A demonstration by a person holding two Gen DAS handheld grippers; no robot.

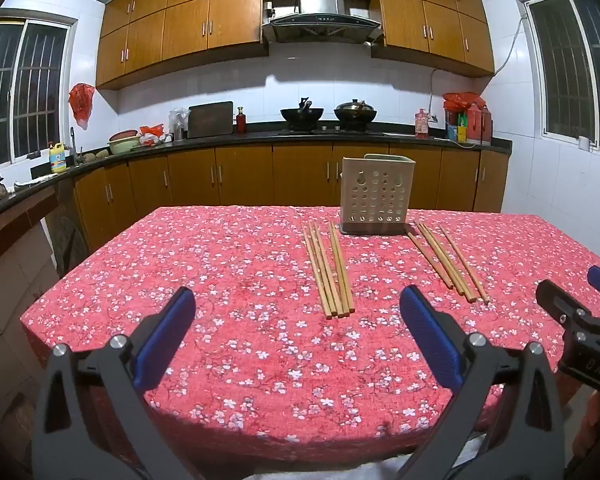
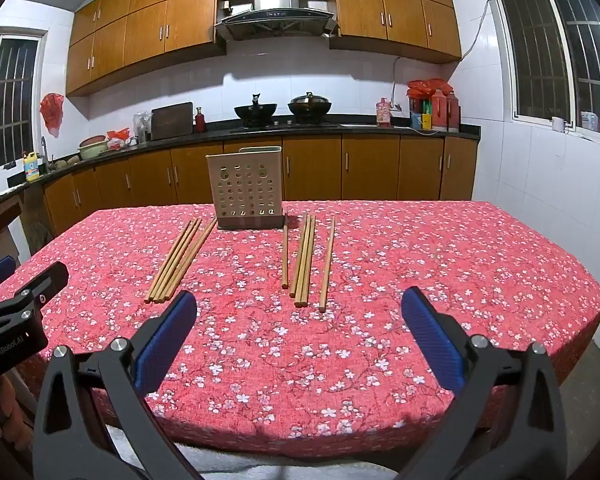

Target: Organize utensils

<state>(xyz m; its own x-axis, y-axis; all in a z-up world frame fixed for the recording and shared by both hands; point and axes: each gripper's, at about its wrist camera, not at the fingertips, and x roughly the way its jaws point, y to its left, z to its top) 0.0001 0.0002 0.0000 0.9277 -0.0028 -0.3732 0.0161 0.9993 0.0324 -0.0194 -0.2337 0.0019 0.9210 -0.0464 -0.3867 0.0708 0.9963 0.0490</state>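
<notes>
A beige perforated utensil holder [image 1: 377, 196] [image 2: 246, 188] stands upright at the far side of the table. A bunch of wooden chopsticks [image 1: 329, 270] [image 2: 181, 261] lies to its left, and a looser group of chopsticks [image 1: 446, 261] [image 2: 305, 261] lies to its right. My left gripper [image 1: 298, 300] is open and empty, above the near table edge, short of the left bunch. My right gripper [image 2: 300, 304] is open and empty, just short of the right group. Each gripper shows at the edge of the other's view: the right one [image 1: 576, 304], the left one [image 2: 24, 284].
The table carries a red floral cloth [image 1: 228, 280] [image 2: 440, 264]. Behind it runs a kitchen counter [image 1: 220, 140] with woks, bottles and bowls, wooden cabinets above and below. A white towel [image 2: 236, 466] lies under the near table edge.
</notes>
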